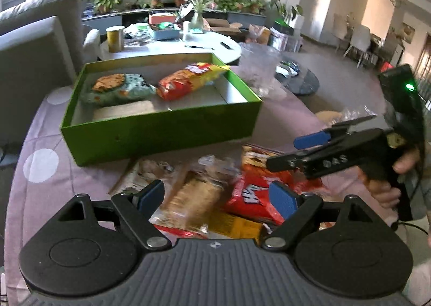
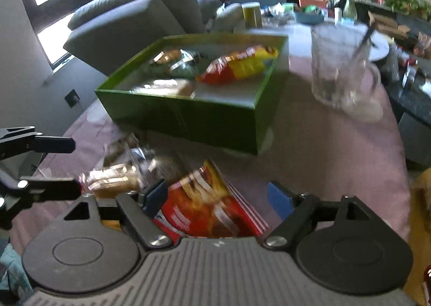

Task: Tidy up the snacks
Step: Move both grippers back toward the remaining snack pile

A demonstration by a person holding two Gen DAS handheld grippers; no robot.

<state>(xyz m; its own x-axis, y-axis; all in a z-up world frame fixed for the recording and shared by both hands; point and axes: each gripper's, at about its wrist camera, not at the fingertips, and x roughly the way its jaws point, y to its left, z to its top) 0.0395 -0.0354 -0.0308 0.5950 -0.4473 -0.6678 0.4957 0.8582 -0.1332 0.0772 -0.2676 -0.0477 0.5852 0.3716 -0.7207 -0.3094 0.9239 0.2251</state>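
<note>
A green box [image 1: 161, 131] [image 2: 188, 120] stands on the pink-clothed table. It holds a green snack bag [image 1: 118, 89], a red-yellow chip bag [image 1: 188, 78] [image 2: 239, 63] and a pale cracker pack [image 2: 167, 87]. Loose snacks lie in front of the box: a clear cracker pack [image 1: 194, 198] [image 2: 115, 179] and a red snack pack [image 1: 253, 193] [image 2: 207, 203]. My left gripper [image 1: 215, 197] is open above the cracker pack. My right gripper [image 2: 218, 195] is open above the red pack; it also shows in the left wrist view [image 1: 280, 152].
A clear glass mug [image 2: 342, 69] stands right of the box. A grey sofa [image 1: 32, 36] lies to the left. A white round coffee table [image 1: 172, 47] with clutter stands behind, plants and a TV beyond.
</note>
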